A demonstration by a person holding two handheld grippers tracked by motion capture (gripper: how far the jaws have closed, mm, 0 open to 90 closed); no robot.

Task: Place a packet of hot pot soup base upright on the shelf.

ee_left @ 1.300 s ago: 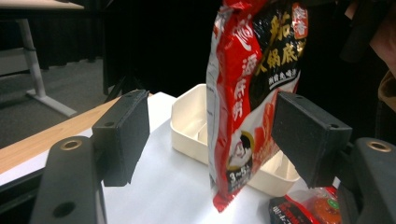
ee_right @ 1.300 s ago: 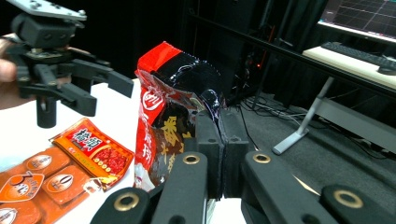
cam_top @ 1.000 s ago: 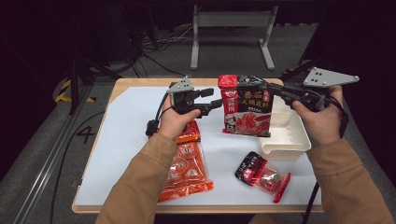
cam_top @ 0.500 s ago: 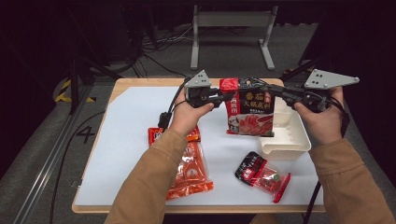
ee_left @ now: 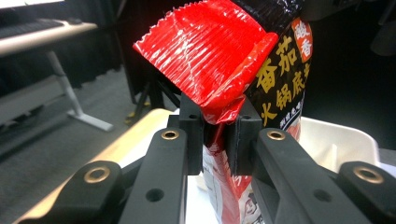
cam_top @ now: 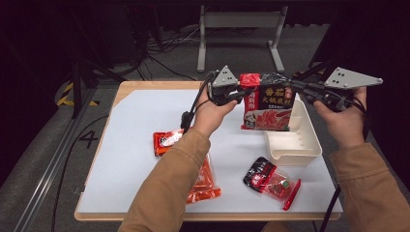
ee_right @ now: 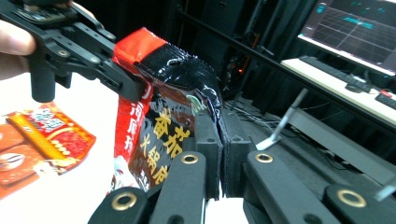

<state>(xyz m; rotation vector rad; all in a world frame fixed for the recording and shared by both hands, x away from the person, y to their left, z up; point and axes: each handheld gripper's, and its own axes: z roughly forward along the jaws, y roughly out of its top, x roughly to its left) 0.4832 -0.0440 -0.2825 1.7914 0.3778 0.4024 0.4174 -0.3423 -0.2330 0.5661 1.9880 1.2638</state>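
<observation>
A red and black hotpot sauce bag (cam_top: 267, 104) hangs upright in the air above the white tray (cam_top: 309, 145). My left gripper (cam_top: 241, 94) grips its red upper left corner. In the left gripper view the pads (ee_left: 243, 135) pinch the crumpled red seal of the bag (ee_left: 219, 51); the jaws have just been closing on it. My right gripper (cam_top: 293, 87) holds the bag's upper right edge. In the right gripper view the right gripper (ee_right: 220, 126) is shut on the bag's (ee_right: 163, 121) black side, with the left gripper (ee_right: 135, 91) at the far corner.
On the white mat (cam_top: 130, 145) lie a small red packet (cam_top: 167, 140), a clear orange packet (cam_top: 205, 181) partly under the left forearm, and a black and red packet (cam_top: 270, 176) near the front. The tray stands at the table's right edge.
My left gripper moved right and up to the bag and closed on its upper left corner. The bag, held by the right gripper, shifted slightly to the right.
</observation>
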